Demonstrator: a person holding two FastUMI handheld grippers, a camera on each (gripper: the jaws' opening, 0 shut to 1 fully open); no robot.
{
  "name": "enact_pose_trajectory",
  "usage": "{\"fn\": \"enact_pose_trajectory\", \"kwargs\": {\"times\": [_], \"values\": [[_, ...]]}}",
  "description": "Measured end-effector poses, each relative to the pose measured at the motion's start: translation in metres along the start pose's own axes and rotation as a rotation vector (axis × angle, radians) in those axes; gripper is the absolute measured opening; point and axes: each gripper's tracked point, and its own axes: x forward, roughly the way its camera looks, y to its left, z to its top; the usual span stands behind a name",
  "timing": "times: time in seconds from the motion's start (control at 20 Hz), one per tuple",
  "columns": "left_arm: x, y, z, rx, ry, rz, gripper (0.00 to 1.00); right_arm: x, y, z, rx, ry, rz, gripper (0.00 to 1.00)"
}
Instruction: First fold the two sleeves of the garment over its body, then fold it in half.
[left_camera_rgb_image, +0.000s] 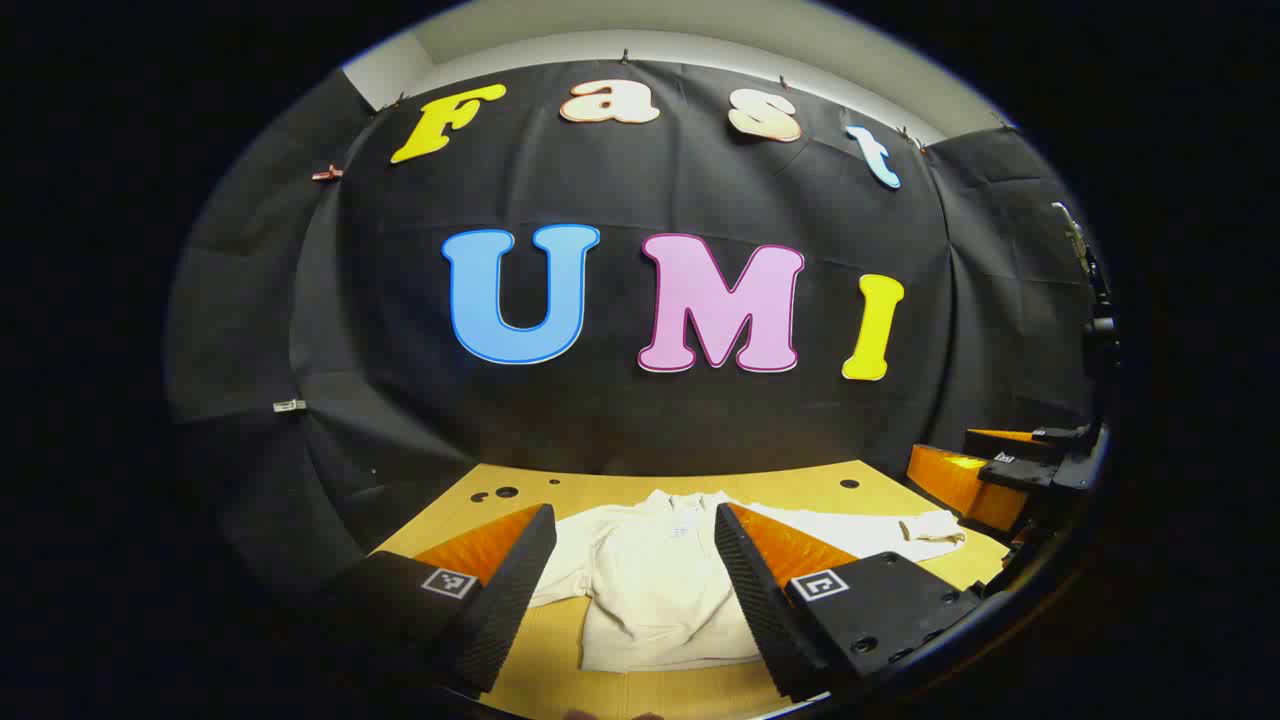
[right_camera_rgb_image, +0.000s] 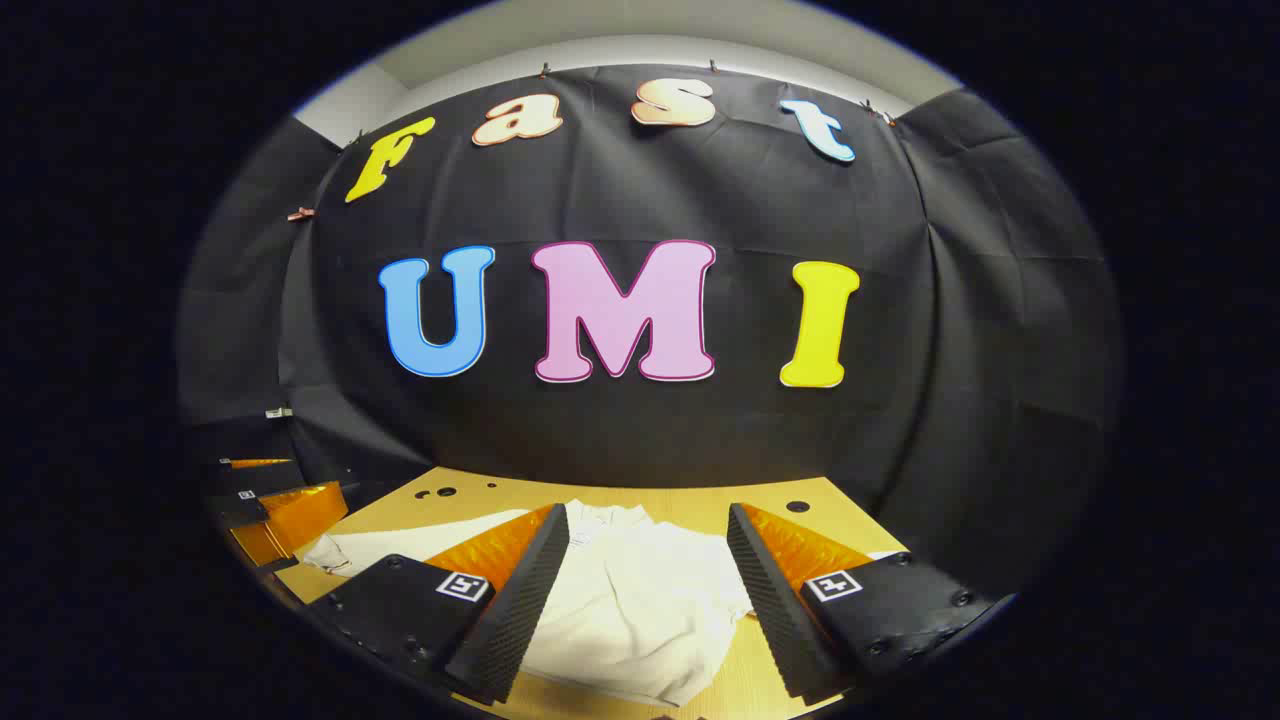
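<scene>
We see the cream long-sleeved garment (left_camera_rgb_image: 655, 590) (right_camera_rgb_image: 640, 600) lying flat on the table, collar toward twelve o'clock, one sleeve (left_camera_rgb_image: 870, 527) stretched out toward three in the left gripper view.

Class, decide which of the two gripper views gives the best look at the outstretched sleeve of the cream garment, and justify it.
The left gripper view: the sleeve lies flat on the table, visible out to its cuff. The right gripper view shows the sleeve partly hidden behind that gripper's finger.
</scene>
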Motion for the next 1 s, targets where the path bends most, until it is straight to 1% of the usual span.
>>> {"fn": "enact_pose_trajectory", "kwargs": {"times": [0.15, 0.3, 0.6, 1.0], "values": [[0.017, 0.001, -0.001, 0.01, 0.001, 0.007, 0.98, 0.019, -0.006, 0.0, 0.035, 0.007, -0.012, 0.98], [0.03, 0.007, -0.001, 0.0, 0.008, 0.024, 0.98, 0.031, -0.008, -0.003, 0.03, 0.017, -0.007, 0.97], [0.038, 0.012, -0.002, -0.004, 0.01, 0.046, 0.98, 0.043, -0.007, -0.002, 0.015, 0.025, 0.011, 0.96], [0.05, 0.014, -0.002, -0.007, 0.012, 0.054, 0.98, 0.055, -0.019, -0.007, 0.012, 0.032, -0.002, 0.96]]}}
